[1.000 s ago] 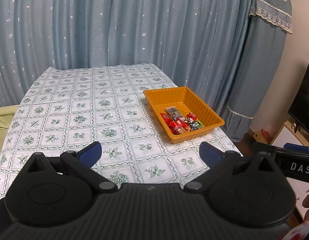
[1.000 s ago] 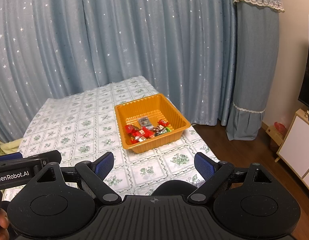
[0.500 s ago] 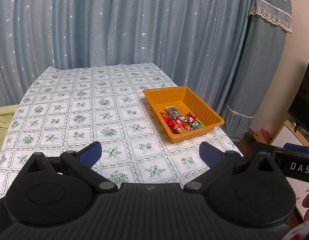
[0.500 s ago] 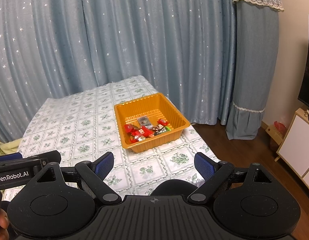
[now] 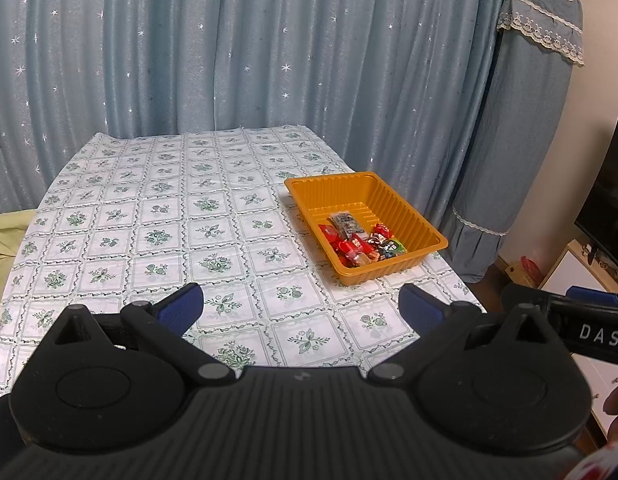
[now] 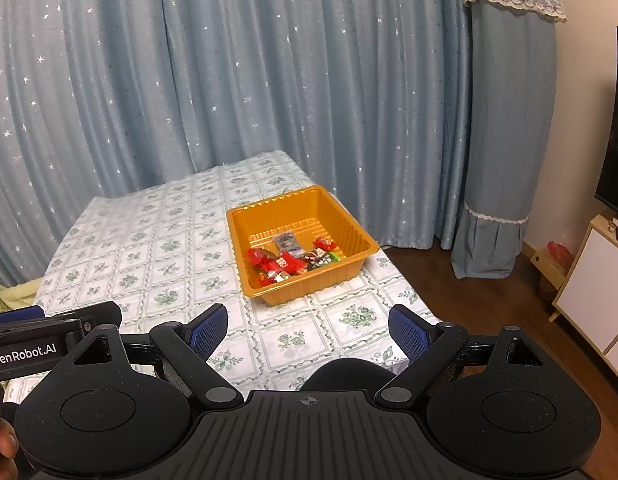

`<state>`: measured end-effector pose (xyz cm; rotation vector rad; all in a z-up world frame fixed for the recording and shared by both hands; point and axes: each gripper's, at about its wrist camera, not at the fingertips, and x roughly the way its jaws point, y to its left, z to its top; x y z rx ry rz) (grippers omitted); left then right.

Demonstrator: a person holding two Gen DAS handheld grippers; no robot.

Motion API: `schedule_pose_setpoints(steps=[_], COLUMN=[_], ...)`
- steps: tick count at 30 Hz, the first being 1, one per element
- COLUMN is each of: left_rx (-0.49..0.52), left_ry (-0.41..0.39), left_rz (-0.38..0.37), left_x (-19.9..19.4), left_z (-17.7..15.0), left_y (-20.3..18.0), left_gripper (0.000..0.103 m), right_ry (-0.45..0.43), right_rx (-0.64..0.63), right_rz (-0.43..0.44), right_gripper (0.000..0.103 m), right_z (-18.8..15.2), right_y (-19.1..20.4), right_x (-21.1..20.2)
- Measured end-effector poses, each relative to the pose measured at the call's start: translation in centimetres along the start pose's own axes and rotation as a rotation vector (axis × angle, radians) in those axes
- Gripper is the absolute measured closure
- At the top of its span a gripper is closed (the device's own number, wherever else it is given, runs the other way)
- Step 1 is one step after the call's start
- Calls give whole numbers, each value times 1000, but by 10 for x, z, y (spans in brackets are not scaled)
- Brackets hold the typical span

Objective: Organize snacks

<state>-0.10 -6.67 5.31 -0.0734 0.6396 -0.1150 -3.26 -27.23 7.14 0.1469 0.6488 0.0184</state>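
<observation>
An orange plastic tray (image 5: 425, 236) sits near the right edge of the table, also in the right wrist view (image 6: 361, 242). Several wrapped snacks (image 5: 359, 244), mostly red, lie piled in its near end (image 6: 289, 260). My left gripper (image 5: 301, 310) is open and empty, held above the table's near edge, well short of the tray. My right gripper (image 6: 309, 330) is open and empty, also back from the tray. Each gripper's side shows in the other's view.
The table (image 5: 149, 220) has a floral checked cloth. Blue starred curtains (image 5: 229, 48) hang behind. A covered standing object (image 5: 521, 132) is at the right. A white cabinet (image 6: 593, 280) with a TV stands on the wooden floor at far right.
Both grippers stay open and nearly still. The view has shifted only slightly.
</observation>
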Motion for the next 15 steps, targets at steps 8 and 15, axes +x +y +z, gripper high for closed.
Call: schedule_pose_setpoints(steps=[8,15], left_rx=[-2,-6], left_ry=[0,-21], left_rz=[-1,-2], left_x=[0,2], left_z=[0,-4], left_y=[0,2], left_gripper=[0,0], right_ry=[0,1], right_rx=[1,3], right_rz=[-1,-1], right_gripper=[16,16], right_z=[0,-1], right_y=[2,2], right_x=[0,0])
